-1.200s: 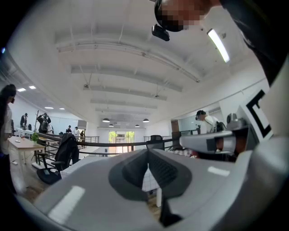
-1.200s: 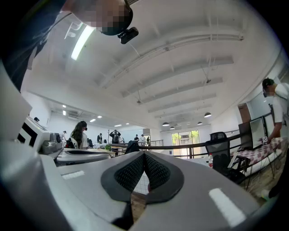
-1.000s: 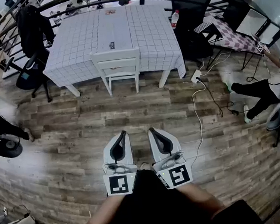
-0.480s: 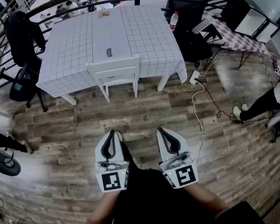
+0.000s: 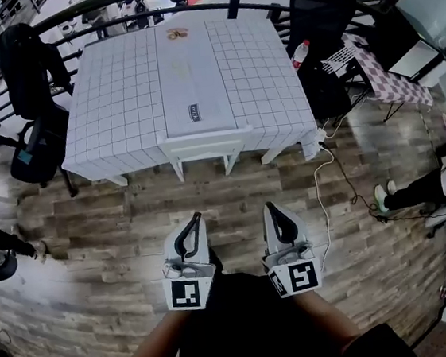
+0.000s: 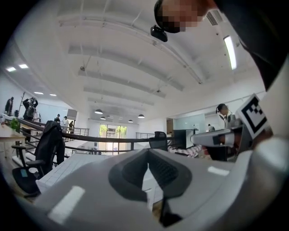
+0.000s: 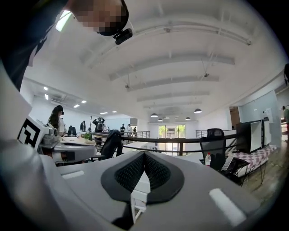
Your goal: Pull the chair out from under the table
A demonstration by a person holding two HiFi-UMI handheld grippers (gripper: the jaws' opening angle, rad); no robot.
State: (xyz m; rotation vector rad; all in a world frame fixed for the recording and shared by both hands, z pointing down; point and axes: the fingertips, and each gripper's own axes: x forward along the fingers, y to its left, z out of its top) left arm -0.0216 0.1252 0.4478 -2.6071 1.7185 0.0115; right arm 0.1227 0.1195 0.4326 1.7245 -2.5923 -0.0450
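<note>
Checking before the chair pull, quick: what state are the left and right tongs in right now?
Left tongs: closed, holding nothing.
Right tongs: closed, holding nothing.

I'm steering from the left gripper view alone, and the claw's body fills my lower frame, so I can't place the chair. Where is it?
Observer: The head view shows the white chair tucked under the near edge of the table, straight ahead of both claws.
Operator: Is either claw touching it?
Observer: No. The left claw and the right claw are both short of it, with wood floor between them and the chair.
Operator: Is the right claw open?
Observer: No. The right gripper view shows its jaws together, with nothing between them.
</note>
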